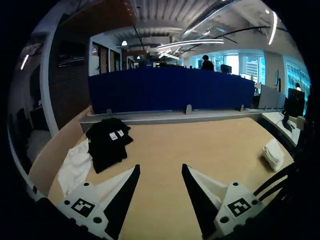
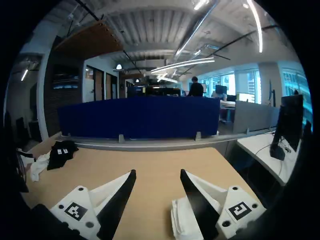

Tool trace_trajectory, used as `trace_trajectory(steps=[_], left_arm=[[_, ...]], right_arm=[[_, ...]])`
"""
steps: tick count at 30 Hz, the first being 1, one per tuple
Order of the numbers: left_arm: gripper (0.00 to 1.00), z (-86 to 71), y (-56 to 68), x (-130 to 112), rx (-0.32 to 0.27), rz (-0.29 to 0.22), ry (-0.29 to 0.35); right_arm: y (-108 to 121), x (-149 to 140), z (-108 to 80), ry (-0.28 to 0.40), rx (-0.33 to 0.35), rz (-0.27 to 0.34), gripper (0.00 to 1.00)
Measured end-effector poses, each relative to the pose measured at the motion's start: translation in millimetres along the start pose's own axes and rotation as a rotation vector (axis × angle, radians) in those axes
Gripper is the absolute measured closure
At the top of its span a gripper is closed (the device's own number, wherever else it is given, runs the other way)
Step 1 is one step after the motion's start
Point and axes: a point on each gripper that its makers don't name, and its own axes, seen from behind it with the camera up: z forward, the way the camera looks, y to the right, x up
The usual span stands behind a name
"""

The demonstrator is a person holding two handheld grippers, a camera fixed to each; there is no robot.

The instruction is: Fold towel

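Towel (image 2: 178, 219) lies partly under jaws of right gripper (image 2: 157, 171)

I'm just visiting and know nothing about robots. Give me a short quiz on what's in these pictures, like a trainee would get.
1. True or false: the left gripper and the right gripper both have their fingers apart, with nothing between them.
2. What lies next to the crumpled white cloth at the far corner of the table?
A) a black garment
B) a red bucket
C) a green bottle
3. Fill in: the folded towel lying by the right gripper is ___ in colour.

Key: 1 true; 2 A; 3 white.
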Motion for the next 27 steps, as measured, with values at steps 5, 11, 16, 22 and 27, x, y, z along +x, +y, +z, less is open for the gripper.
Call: trace_trajectory(steps=[5,11,16,22,27], left_arm=[[0.23,-2.4,-6.0,23,0.023,-0.030,0.088],[0.24,-9.0,-9.6,47,0.042,-0.052,0.177],[0.24,-13.6,-9.9,58,0.052,-0.056,0.218],[0.24,-15.1,-9.8,63,0.056,-0.065,0.249],[0.24,-13.4,-10.1,62,0.054,-0.057,0.270]], right_arm=[[-21,25,2.0,0.079,-0.001,0.008,0.15],[-36,42,2.8,0.140,0.005,0.016,0.15],[-43,40,4.8,0.140,0.012,0.013,0.15],[-47,38,6.1,0.133,0.008,-0.001,0.15],[-52,36,8.2,0.126,0.012,-0.016,0.15]])
